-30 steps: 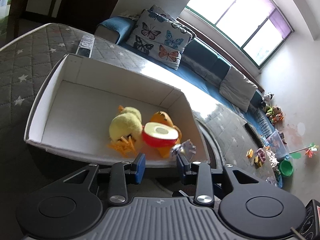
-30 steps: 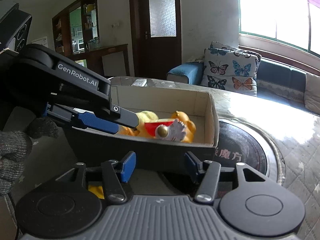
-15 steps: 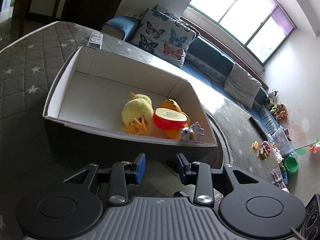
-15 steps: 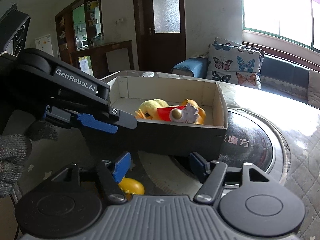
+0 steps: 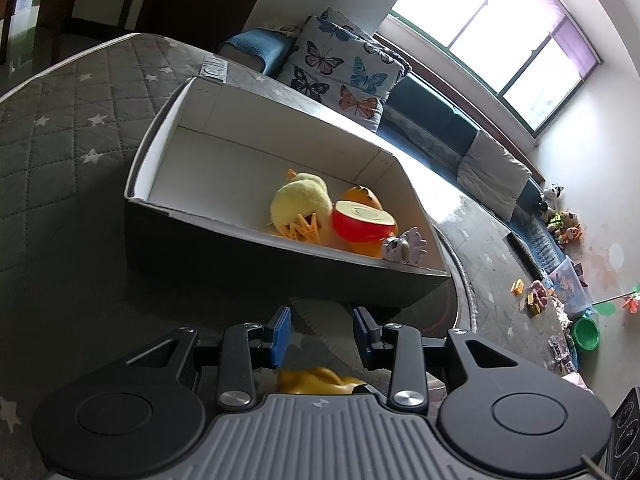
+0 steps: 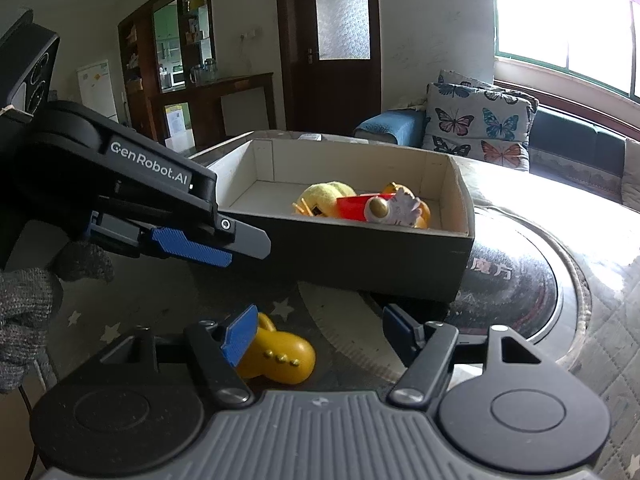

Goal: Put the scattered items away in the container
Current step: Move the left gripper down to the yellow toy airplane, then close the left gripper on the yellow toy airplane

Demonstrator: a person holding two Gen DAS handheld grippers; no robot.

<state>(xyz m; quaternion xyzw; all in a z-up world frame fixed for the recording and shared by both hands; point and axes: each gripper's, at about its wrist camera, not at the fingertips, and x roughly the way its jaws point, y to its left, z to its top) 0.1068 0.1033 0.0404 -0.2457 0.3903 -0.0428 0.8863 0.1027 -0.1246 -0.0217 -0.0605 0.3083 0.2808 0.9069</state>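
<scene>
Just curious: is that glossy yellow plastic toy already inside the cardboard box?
No, the glossy yellow plastic toy lies on the quilted tabletop outside the cardboard box.

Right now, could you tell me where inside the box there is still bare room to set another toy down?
The box floor is bare from its far wall to the plush duck. The near right corner is crowded by the duck, red half-fruit and orange toy.

Bright daylight pours through a wide green-framed window (image 5: 500,36) above a blue sofa (image 5: 432,128) bearing a butterfly-print cushion (image 6: 478,120); a dark wooden door (image 6: 340,40) stands shut.
</scene>
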